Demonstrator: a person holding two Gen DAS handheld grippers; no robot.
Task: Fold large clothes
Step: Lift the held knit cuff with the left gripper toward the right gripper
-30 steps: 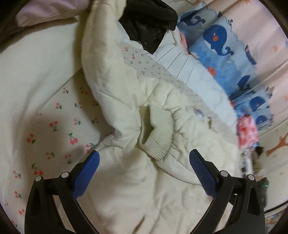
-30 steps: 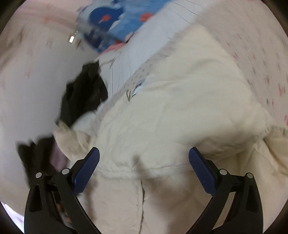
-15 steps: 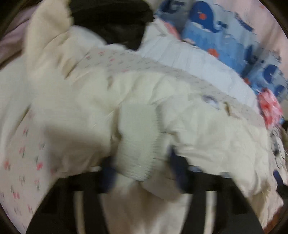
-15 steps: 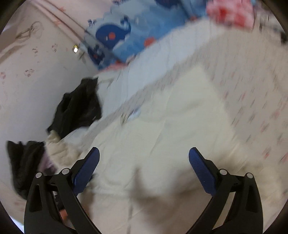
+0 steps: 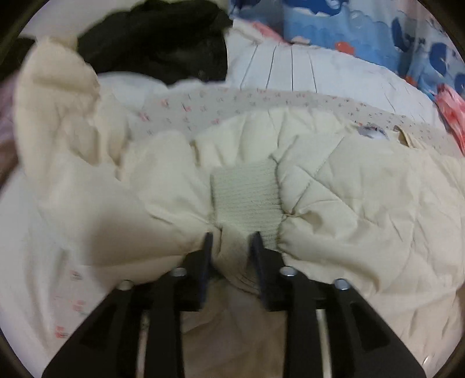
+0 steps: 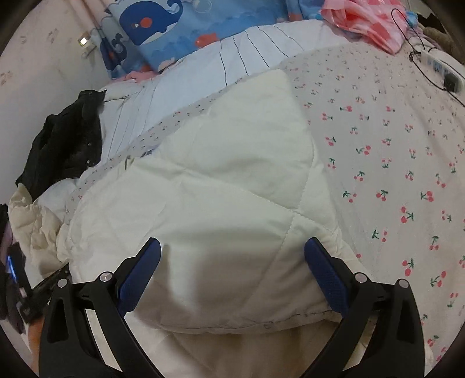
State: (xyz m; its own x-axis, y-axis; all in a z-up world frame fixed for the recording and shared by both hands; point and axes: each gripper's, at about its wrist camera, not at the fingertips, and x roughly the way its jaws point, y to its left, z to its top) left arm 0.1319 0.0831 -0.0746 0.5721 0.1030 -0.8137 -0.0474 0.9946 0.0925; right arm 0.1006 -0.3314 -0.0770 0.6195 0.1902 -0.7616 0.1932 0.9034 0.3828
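Note:
A cream quilted padded jacket (image 5: 363,209) lies on a bed with a cherry-print sheet (image 6: 392,145). In the left wrist view my left gripper (image 5: 232,247) is shut on the jacket's ribbed knit cuff (image 5: 247,200), with the sleeve bunched around it. In the right wrist view my right gripper (image 6: 232,258) is open and empty, held just above a folded flat panel of the jacket (image 6: 221,186). The fabric lies between and under its blue pads (image 6: 325,273) without being pinched.
A black garment (image 5: 162,43) (image 6: 66,142) lies at the back beside the jacket. A pale blue striped duvet (image 6: 247,49) and whale-print pillows (image 6: 162,26) lie at the head of the bed. A pink bag (image 6: 366,20) and a power strip with cable (image 6: 441,69) lie at the far right.
My left gripper has moved forward and shut on the knit cuff, bunching the sleeve. My right gripper has swung right and pulled back, still open, over the flat jacket panel.

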